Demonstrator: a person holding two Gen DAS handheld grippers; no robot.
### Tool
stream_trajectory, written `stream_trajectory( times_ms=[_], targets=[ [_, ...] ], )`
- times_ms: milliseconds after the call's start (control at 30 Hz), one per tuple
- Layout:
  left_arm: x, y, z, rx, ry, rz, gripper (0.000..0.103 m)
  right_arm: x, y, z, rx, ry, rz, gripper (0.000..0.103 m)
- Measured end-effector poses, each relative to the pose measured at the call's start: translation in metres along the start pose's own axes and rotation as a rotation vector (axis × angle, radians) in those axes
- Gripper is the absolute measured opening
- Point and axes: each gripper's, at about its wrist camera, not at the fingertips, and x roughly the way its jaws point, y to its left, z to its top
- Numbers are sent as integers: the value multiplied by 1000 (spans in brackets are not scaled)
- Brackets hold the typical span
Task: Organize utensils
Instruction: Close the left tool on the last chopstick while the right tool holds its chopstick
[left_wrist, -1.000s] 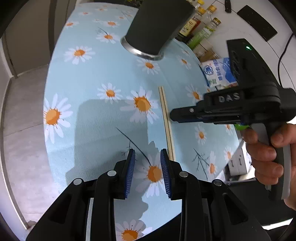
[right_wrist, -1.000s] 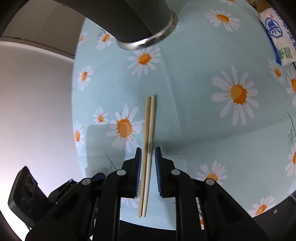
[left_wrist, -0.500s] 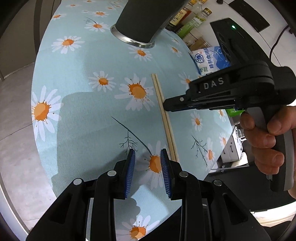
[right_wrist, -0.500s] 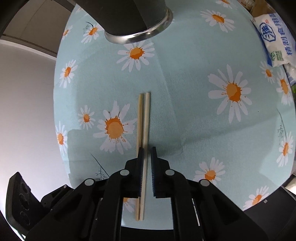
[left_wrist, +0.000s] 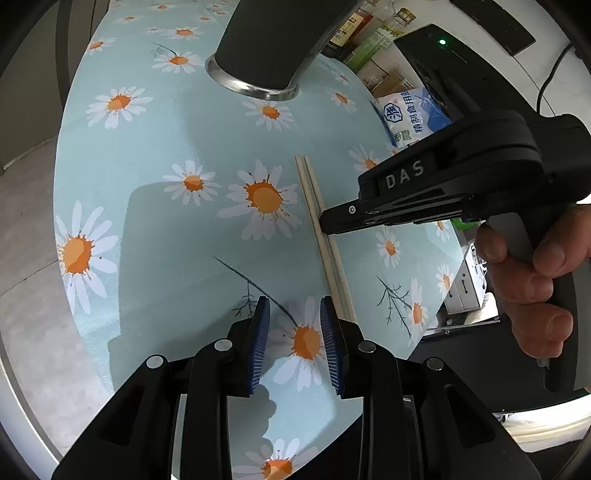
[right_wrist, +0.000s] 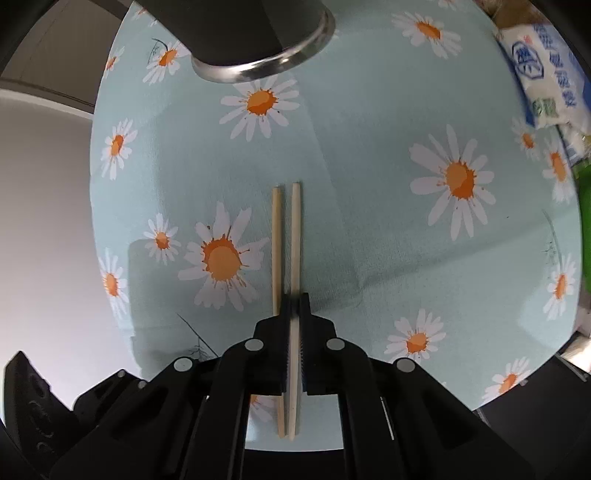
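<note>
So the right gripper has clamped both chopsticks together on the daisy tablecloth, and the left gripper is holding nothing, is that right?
Not quite. The right gripper has closed on only one chopstick, the right-hand chopstick; the left-hand chopstick lies outside its jaws on the daisy tablecloth, as the right wrist view shows. The rest holds: the left gripper is holding nothing.

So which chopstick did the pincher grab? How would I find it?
Find the daisy tablecloth and the big dark pot at its far end. In front of the pot lie two pale wooden sticks side by side. The grabbed chopstick is the right-hand one, pinched between the right gripper; the other chopstick lies free beside it.
</note>
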Motion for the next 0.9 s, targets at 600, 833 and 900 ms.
stream_trajectory(
  times_ms=[600,833,900],
  targets=[
    [43,-52,40,-30,90,225,27,-38,-59,6,-160,-20,204,5],
    [56,-61,49,-78,134,361,25,-52,-83,7,-226,-18,249,5],
    [58,-63,51,-81,141,397,18,-57,-88,8,-243,-25,260,5]
  ],
)
